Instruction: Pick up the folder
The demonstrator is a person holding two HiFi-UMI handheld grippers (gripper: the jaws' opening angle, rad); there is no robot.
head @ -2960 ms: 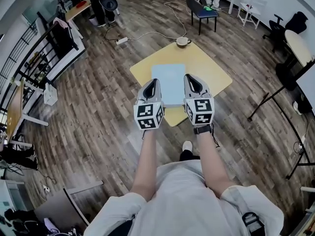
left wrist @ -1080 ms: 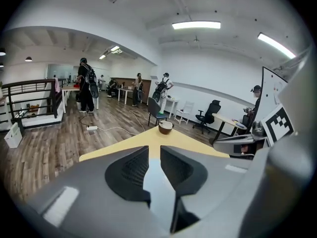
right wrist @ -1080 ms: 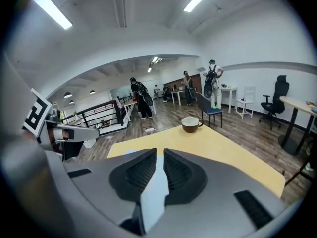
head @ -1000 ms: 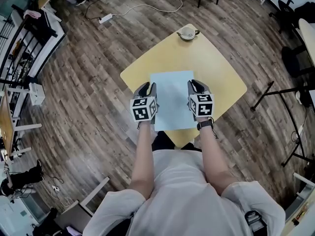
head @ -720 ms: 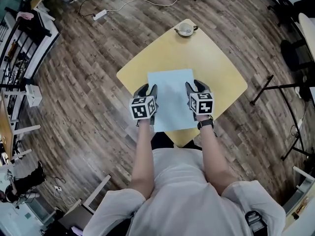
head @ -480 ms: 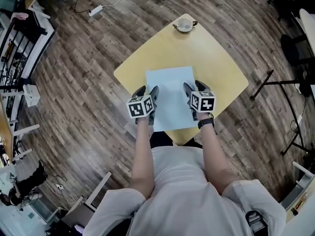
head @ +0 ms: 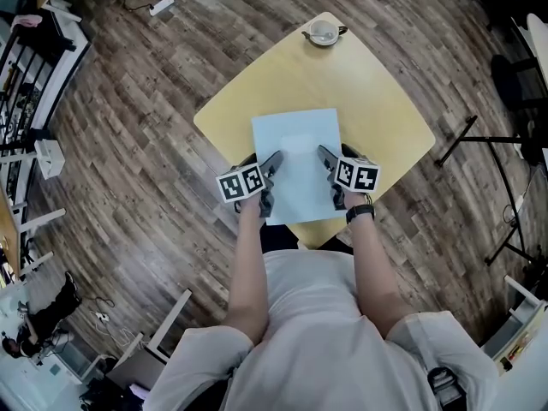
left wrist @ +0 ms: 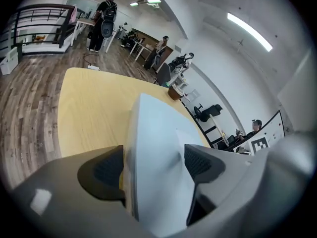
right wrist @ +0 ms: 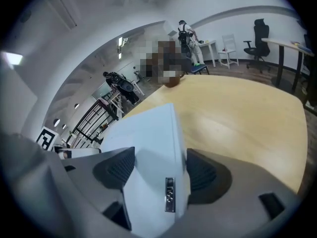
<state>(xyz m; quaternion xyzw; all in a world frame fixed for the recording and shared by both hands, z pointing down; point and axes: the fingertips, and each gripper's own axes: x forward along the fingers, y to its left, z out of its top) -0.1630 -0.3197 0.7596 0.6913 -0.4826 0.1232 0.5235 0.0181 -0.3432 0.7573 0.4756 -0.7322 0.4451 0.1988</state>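
Since a second ago the light blue folder [head: 295, 157] has come down with both grippers, and their jaws, then clamped on its long sides, have let go. It now lies flat on the yellow desk [head: 368, 101], toward the corner nearest the person. Its near left corner seems to reach just past the desk's edge. The left gripper [head: 264, 166] straddles the folder's left side near that end. Its jaws are opening and stand wide, with the folder's edge running up between the two black ribbed pads and no pad pressing on it. The right gripper [head: 332, 159] sits the same way on the right side, its jaws also opening wide around that edge, so neither gripper has hold of anything. In the right gripper view a small dark tab [right wrist: 169, 195] shows on the folder's cover just between the jaws. It bears a few pale characters that are too small to read. Each gripper carries a cube of black-and-white square markers, which have no words on them. At the far corner of the desk stands a cup [head: 324, 32], well apart from the folder. The desk stands on a dark wood-plank floor [head: 128, 144], where a white power strip [head: 161, 7] lies with its cable.
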